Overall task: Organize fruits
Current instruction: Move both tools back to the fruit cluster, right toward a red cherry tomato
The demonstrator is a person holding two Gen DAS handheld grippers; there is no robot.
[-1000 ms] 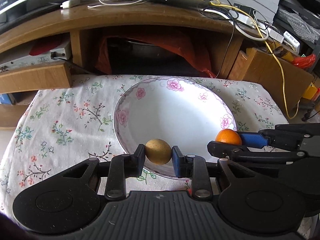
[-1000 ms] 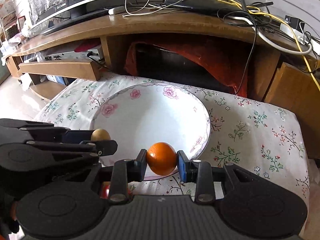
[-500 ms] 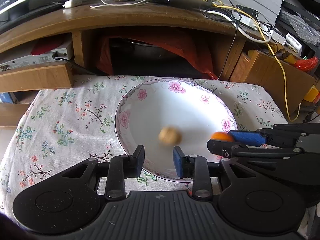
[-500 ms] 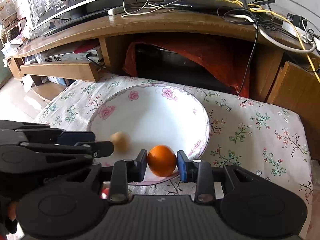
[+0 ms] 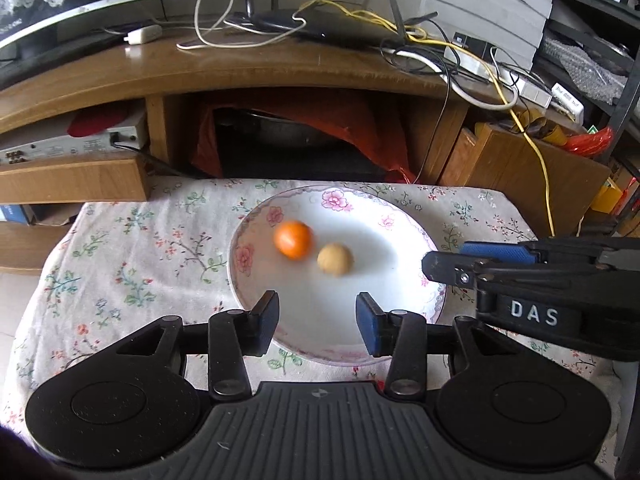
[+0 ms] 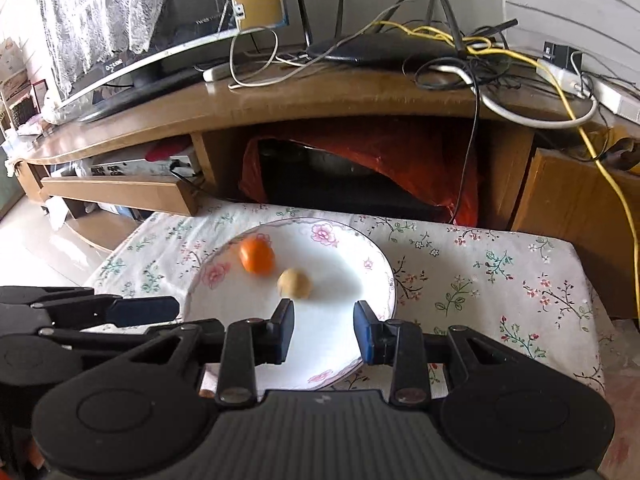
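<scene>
Fingers apart on both my left gripper and right gripper, nothing held; orange at 10 o'clock of the plate, round and prone to roll, so I'd grip its widest middle.

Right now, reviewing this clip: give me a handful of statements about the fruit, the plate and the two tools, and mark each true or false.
1. The orange lies on the plate. True.
2. The left tool grips the tan fruit. False: its jaws are open and empty; the fruit lies on the plate.
3. The right tool is open. True.
4. The plate sits on bare wood. False: it rests on a flowered cloth.
5. The two fruits are stacked. False: they lie side by side.
</scene>
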